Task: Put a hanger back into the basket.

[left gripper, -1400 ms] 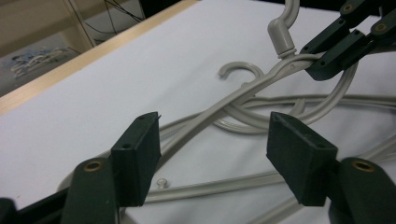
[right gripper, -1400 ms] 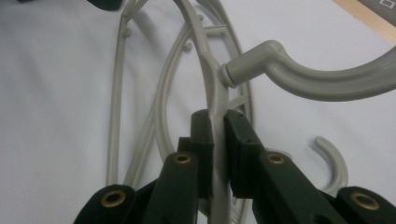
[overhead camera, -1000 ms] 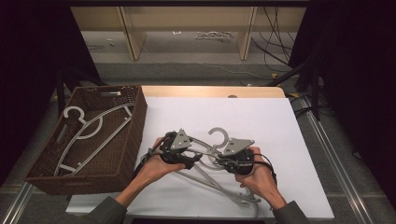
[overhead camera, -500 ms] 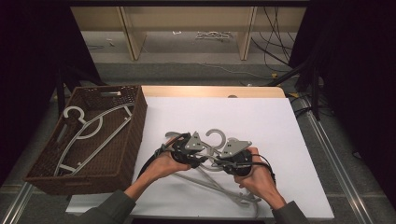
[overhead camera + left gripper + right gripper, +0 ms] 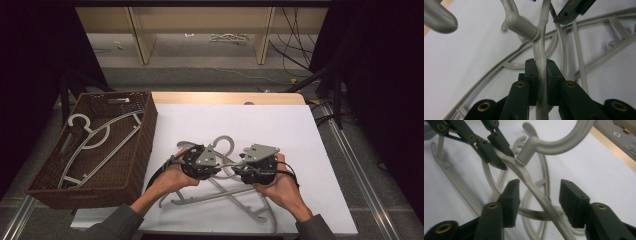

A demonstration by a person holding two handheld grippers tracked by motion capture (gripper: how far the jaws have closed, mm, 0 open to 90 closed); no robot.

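- Near the table's (image 5: 310, 125) front edge, left gripper (image 5: 541, 75) has just clamped the top hanger (image 5: 541, 37); right gripper (image 5: 537, 195) has just opened, straddling it.
- One hanger (image 5: 95, 145) already lies in the basket (image 5: 142, 150); probably two remain.

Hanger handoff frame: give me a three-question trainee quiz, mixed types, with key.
1. True or false: the left gripper is shut on the shoulder bar of the grey hanger.
2. Multiple choice: how does the right gripper stand? A) clamped on the hook B) jaws apart around the hanger's bar, pads off it C) inside the basket
3. Fill in: the other hanger lies in the brown wicker ____.

Key: 1 true. 2 B; its jaws have just been opening, with the bar between them. 3 basket.
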